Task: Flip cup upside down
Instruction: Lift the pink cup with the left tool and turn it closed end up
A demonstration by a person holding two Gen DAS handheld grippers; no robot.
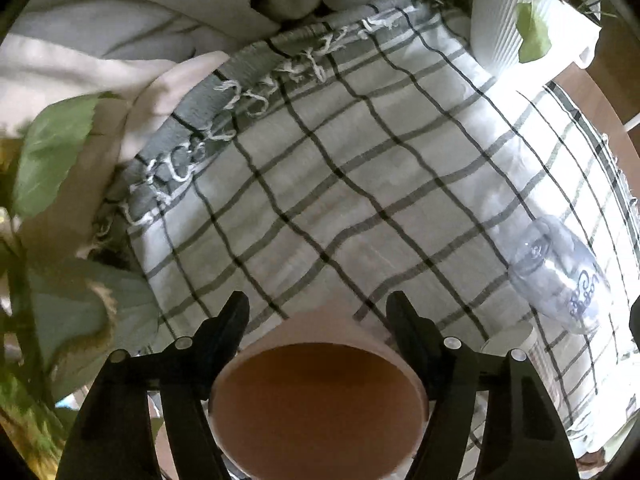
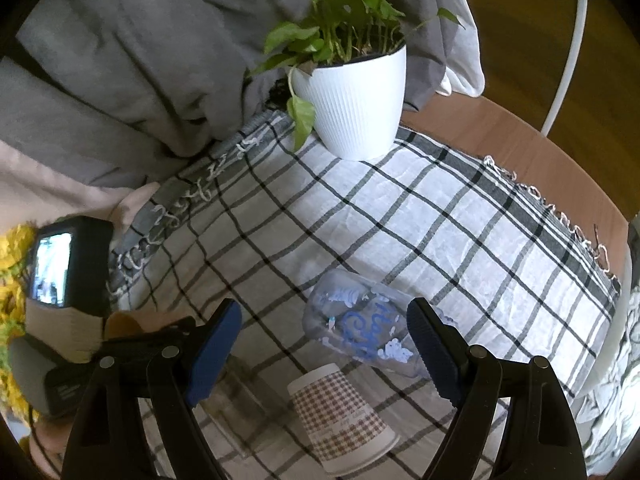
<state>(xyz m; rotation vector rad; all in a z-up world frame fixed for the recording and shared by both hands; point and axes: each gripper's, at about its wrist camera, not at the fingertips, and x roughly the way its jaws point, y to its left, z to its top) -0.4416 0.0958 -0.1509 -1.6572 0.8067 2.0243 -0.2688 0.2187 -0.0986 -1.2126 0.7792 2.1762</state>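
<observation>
In the left wrist view my left gripper is shut on a pink cup; its open mouth faces the camera and shows a brown inside. A clear plastic cup with blue print lies on its side at the right on the checked cloth. In the right wrist view my right gripper is open and empty above the cloth. The clear cup lies on its side between its fingers, further on. A checked paper cup stands upside down below it. The left gripper's body is at the left.
A white ribbed pot with a green plant stands at the cloth's far edge; it also shows in the left wrist view. Grey bedding lies behind. A wooden table edge runs at the right. Green leaves hang at the left.
</observation>
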